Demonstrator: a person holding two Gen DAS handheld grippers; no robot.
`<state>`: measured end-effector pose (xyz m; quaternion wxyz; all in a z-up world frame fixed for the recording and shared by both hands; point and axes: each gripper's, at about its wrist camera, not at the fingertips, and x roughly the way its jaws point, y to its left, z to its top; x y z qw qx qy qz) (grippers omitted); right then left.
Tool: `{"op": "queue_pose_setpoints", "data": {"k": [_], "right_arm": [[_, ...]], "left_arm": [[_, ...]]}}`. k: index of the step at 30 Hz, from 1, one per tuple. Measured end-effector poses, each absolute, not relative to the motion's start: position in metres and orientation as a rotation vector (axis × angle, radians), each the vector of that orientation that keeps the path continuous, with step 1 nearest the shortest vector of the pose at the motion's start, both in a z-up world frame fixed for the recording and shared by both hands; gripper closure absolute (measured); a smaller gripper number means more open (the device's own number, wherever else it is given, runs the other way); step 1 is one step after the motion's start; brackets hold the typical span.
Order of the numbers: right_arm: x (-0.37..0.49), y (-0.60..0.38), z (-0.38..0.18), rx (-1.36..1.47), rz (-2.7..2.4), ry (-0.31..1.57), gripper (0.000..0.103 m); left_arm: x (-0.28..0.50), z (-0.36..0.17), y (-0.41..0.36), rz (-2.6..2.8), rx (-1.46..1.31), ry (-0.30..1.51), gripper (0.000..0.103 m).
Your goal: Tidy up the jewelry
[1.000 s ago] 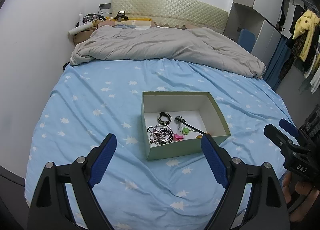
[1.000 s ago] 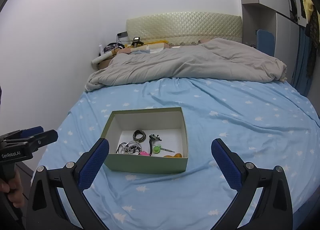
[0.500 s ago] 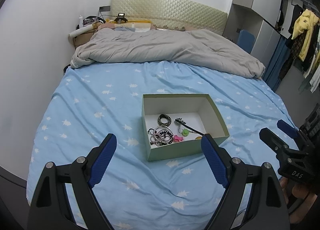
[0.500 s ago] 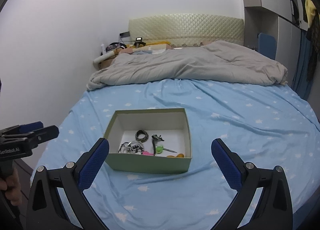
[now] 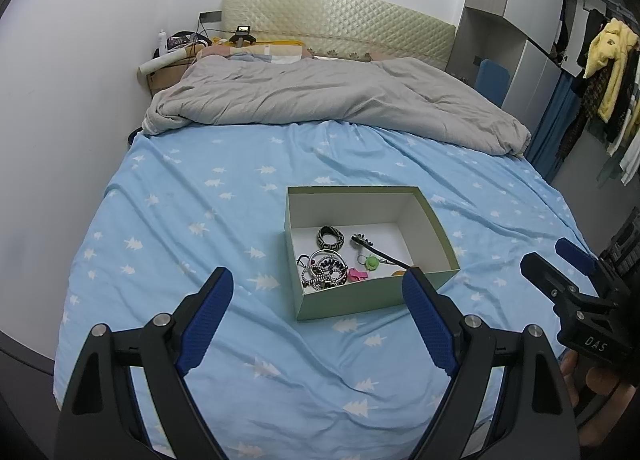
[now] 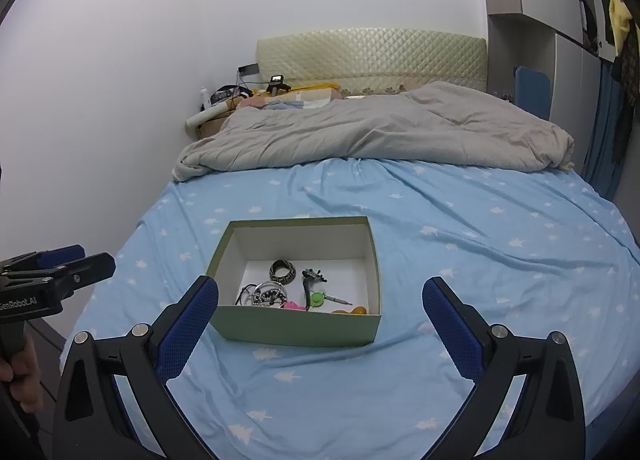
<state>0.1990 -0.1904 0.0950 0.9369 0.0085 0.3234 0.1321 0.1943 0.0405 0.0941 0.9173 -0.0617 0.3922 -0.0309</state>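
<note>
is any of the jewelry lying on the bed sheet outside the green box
No, in the left wrist view the jewelry all sits inside the green box, and the blue sheet around it shows only its white print.

The bed sheet [image 5: 192, 228] is light blue with a pattern of small white trees. The blanket [image 5: 328, 100] at the far edge of the bed is plain grey-beige. The headboard [image 5: 340, 28] is pale cream-yellow with a quilted diamond pattern. The box [image 5: 352, 302] is pale green outside and white inside. In it, the ring-shaped bracelet [image 5: 331, 237] is black with a light pattern, the beaded bracelets [image 5: 325, 271] are silver and black, one small piece [image 5: 357, 274] is pink and one charm [image 5: 371, 261] is bright green. The left tool [image 5: 316, 296] is black with dark blue pads [image 5: 208, 314]. The right tool [image 6: 320, 310] has the same colours.
</note>
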Motion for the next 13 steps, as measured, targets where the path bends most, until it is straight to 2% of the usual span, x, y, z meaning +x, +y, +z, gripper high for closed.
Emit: {"op": "queue_pose_setpoints", "data": {"k": [13], "right_arm": [[0.1984,-0.1953,0.0959,0.029,0.269,0.658,0.000]], "left_arm": [[0.1931,0.0955,0.0417,-0.060,-0.123,0.804,0.017]]}}
